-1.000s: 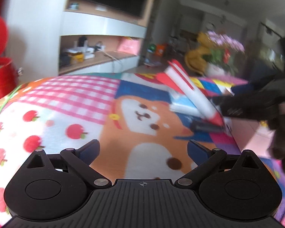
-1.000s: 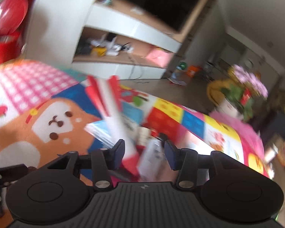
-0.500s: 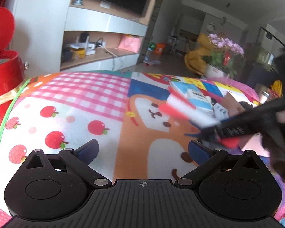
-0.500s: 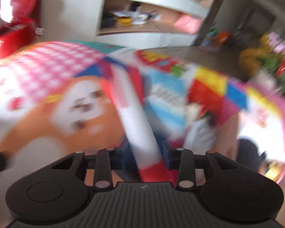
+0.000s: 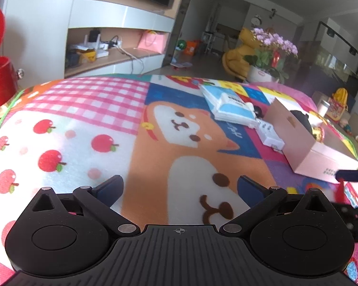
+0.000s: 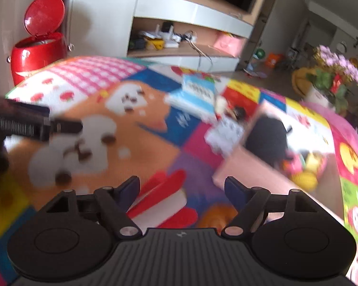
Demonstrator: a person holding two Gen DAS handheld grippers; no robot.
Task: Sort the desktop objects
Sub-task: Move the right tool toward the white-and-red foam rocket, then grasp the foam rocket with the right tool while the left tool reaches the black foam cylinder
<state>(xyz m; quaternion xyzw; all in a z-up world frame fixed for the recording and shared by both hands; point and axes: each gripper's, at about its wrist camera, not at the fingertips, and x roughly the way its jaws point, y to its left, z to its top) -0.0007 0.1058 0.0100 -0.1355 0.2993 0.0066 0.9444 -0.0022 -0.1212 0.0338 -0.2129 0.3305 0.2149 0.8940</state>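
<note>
1. The right gripper [image 6: 181,186] has let go of the red-and-white rocket toy [image 6: 164,201]; its jaws now stand wide apart.
2. The rocket toy now lies on the colourful cloth [image 6: 140,147], beside the pink box [image 6: 245,174].

Red-and-white tube [image 6: 163,202]: lying flat on the patterned blanket, angled, just beside the pink box; blurred in the right wrist view. Blue-and-white tissue pack [image 5: 229,106]: flat on the blanket at the far side. White power strip [image 5: 269,133]: flat, between the tissue pack and the pink box, close to both. Pink box [image 5: 310,147]: open-topped, upright, with a black item [image 5: 300,118] and small colourful bits inside, too blurred to identify.
</note>
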